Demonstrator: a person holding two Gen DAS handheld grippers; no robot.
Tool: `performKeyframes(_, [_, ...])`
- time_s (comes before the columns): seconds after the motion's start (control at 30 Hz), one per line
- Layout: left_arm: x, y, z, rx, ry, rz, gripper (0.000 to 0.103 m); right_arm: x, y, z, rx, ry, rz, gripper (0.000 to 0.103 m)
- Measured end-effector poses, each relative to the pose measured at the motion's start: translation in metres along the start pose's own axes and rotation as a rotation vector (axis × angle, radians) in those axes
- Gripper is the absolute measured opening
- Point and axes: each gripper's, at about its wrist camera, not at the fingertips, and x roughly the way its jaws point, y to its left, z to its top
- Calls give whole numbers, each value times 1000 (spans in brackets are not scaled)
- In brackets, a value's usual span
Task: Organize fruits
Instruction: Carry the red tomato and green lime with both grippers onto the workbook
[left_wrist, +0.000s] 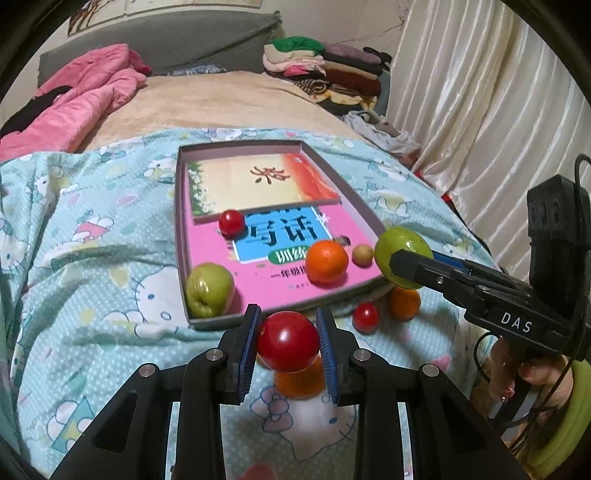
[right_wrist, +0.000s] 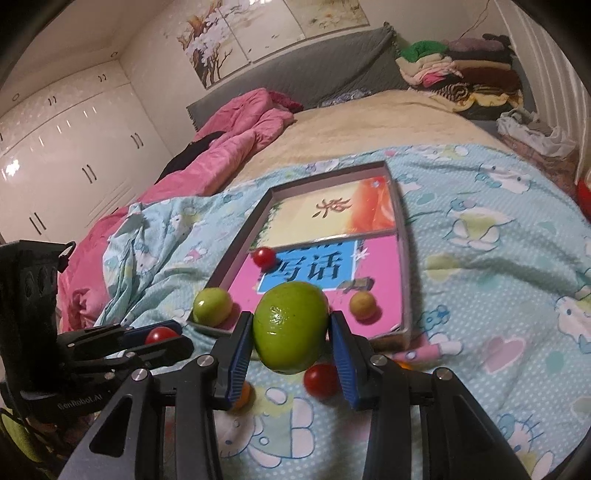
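Two fruits are being carried at once, one per gripper, which is halving the trips needed to fill the shallow box (left_wrist: 184, 236) lying on the bed (left_wrist: 92, 266). The left gripper (left_wrist: 288, 341) is clamping a red tomato (left_wrist: 287, 339) between its blue pads, the jaws pressing on opposite sides across the widest part so the round skin is not slipping out. The right gripper (right_wrist: 290, 334) is gripping a green fruit (right_wrist: 291, 326) the same way, jaws closed on its flanks. Both loads are hanging clear of the quilt, just short of the box's near wall, apparently so they are clearing that rim on the way in. Inside the box, a second green fruit (left_wrist: 208, 290), an orange (left_wrist: 327, 261), a small yellowish fruit (left_wrist: 362, 254) and a small tomato (left_wrist: 231, 222) are already lying on the pink book cover. Outside it, another orange (left_wrist: 405, 302), a small red tomato (left_wrist: 365, 316) and an orange fruit (left_wrist: 299, 380) beneath the left gripper are remaining on the quilt.
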Motion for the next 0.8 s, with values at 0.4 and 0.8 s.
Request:
performKeyframes(0.4, [3,0,11,-2,-20,15,31,-9,-14,11,6,-65,-64,41])
performKeyframes(0.8, [13,0,23,-6,-31,27,31,-13,-18,19,-19,-102,-124,41])
